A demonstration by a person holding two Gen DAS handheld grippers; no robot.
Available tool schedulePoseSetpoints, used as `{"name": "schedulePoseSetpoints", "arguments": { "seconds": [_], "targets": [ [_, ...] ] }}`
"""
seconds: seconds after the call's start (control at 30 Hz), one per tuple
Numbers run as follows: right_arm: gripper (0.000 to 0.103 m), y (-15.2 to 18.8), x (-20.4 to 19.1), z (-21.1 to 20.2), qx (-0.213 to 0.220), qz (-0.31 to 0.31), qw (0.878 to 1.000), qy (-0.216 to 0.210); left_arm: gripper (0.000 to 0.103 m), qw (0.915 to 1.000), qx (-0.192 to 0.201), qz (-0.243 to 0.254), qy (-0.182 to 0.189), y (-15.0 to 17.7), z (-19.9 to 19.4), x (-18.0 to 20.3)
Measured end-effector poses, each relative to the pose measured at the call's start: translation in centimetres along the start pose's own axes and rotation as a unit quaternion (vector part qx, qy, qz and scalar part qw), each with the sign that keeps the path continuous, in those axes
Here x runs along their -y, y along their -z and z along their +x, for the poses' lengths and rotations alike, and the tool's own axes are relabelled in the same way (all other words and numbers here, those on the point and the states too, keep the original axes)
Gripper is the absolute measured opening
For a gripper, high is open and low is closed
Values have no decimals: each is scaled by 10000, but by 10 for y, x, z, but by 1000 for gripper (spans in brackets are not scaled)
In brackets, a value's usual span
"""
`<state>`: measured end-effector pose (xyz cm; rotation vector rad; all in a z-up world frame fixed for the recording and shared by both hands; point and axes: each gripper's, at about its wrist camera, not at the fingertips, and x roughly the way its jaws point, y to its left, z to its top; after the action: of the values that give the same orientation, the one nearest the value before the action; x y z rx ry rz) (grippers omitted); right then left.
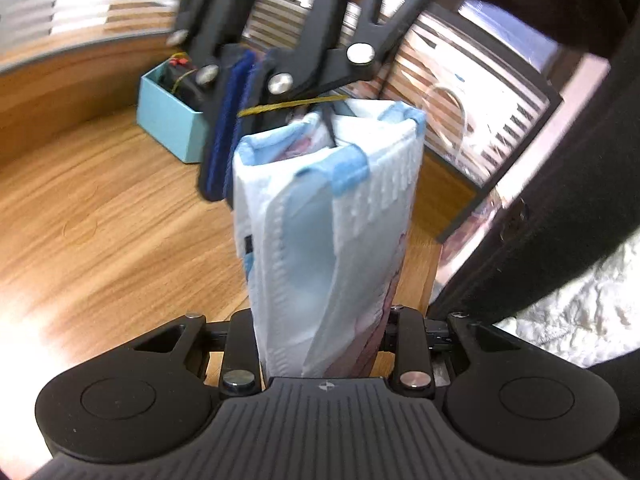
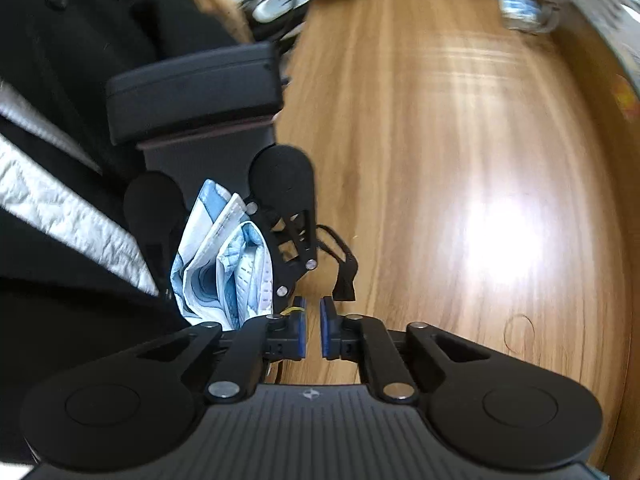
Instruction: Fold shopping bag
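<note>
Black jaws of the left gripper [image 1: 320, 344] are clamped on the folded shopping bag [image 1: 324, 216], held above the wooden table [image 1: 100, 220]. Nearly closed blue pads [image 2: 298, 332] of the right gripper [image 2: 313, 330] are seen empty beside it. A teal box [image 1: 168, 120] is seen beyond.

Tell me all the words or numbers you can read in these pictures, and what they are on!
There are no words or numbers that can be read.
folded shopping bag: light blue and white pattern, no letters to make out.
left gripper: a small round mark on its body, a sign, not a word.
right gripper: the same small round mark.
turquoise box: plain sides.
The pictures behind the table are too blurred to read.
</note>
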<state>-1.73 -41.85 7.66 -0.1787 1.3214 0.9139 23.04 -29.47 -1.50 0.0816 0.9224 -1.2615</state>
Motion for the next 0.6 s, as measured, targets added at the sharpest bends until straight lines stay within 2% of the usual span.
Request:
{"name": "schedulePoseSetpoints", "arguments": {
  "seconds": [0.07, 0.2, 0.37, 0.43, 0.53, 0.6],
  "targets": [
    [6, 7, -2, -2, 220, 164, 9996, 107, 35, 9994, 85, -340, 11, -10, 4, -25],
    [5, 22, -5, -4, 693, 563, 9957, 255, 37, 9966, 142, -811, 37, -9, 11, -39],
    [5, 32, -3, 1, 1147, 798, 9889, 511, 34, 9931, -160, -1141, 217, -15, 33, -84],
    [8, 35, 0, 3, 1369, 874, 9848, 621, 34, 9903, -181, -1341, 320, -9, 29, -83],
    [8, 40, 5, 4, 1724, 1045, 9770, 697, 34, 9866, -196, -1569, 392, -2, 20, -83],
    [10, 46, 4, 1, 1813, 1102, 9746, 722, 35, 9875, -294, -1501, 375, -2, 19, -78]
  ]
}}
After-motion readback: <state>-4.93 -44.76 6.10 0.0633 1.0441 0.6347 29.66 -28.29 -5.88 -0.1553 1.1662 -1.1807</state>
